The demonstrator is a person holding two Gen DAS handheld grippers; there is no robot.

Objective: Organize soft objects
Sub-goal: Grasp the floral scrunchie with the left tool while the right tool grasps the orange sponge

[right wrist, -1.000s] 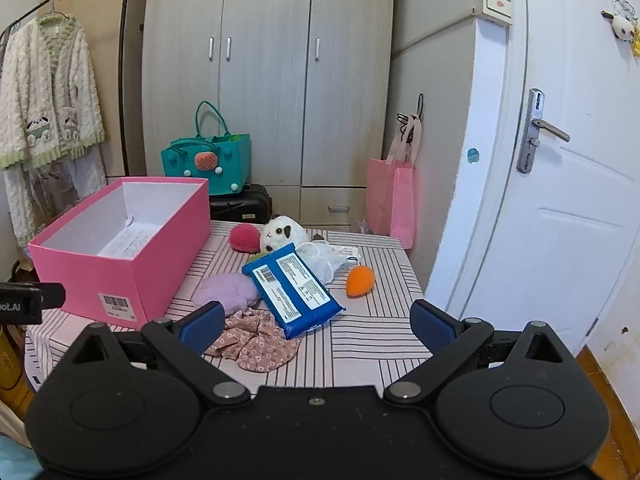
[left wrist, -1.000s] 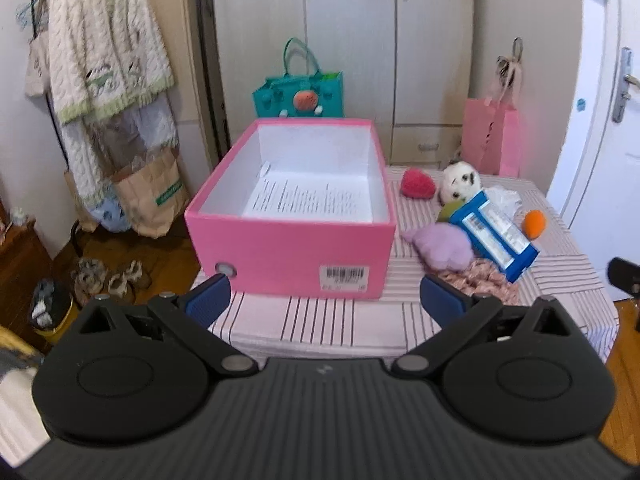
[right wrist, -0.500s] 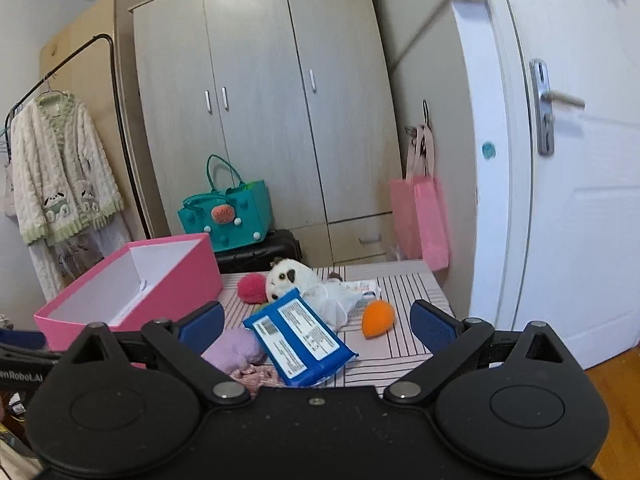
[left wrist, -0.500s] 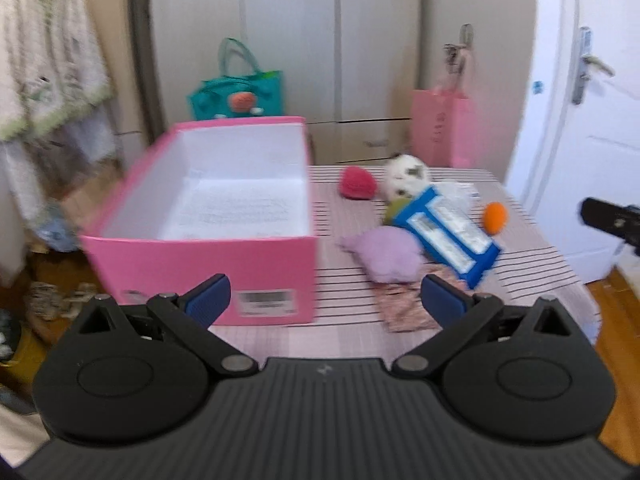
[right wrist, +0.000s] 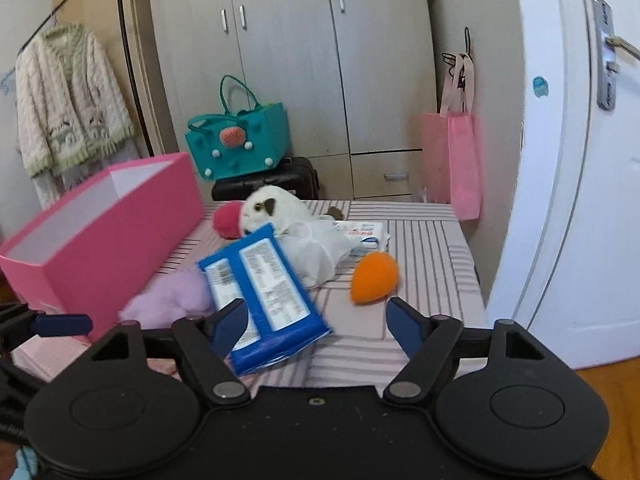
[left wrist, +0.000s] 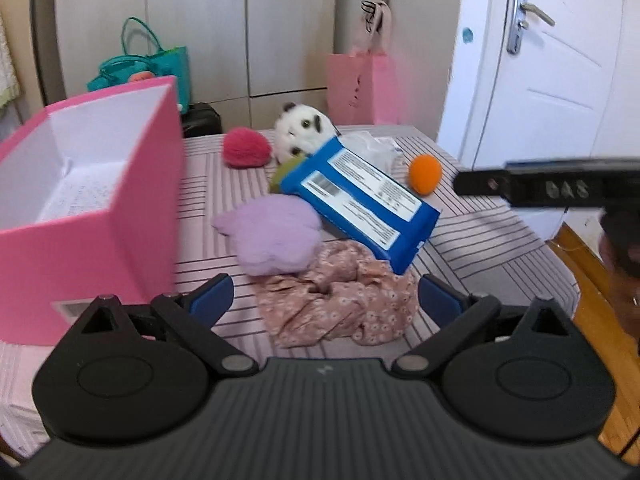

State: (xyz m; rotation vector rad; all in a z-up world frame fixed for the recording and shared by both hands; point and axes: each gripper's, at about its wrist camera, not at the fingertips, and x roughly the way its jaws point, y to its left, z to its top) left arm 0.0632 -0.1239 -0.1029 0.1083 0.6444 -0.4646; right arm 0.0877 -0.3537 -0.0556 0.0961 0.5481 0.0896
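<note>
The soft things lay in a heap on the striped table point(left wrist: 492, 236), right of the open pink box point(left wrist: 92, 216): a floral cloth point(left wrist: 340, 304) nearest to you, a lilac plush point(left wrist: 276, 232) behind it, and a blue wipes pack point(right wrist: 260, 292) leaning over both. Farther were a red pompom point(left wrist: 245, 147), a white plush toy point(left wrist: 304, 128) and an orange sponge point(right wrist: 374, 276).

Your left gripper point(left wrist: 324, 296) was wide, nothing between its jaws, with the floral cloth just in front. Your right gripper point(right wrist: 316, 322) had just been closing; its jaws were narrower but still apart, the near end of the pack between them, and the pads probably did not press it yet, though blur hid the contact.

The risk was the stacking. Pulling the cloth could drag the pack and the lilac plush with it, and the pack could slip off the table's near edge.
</note>
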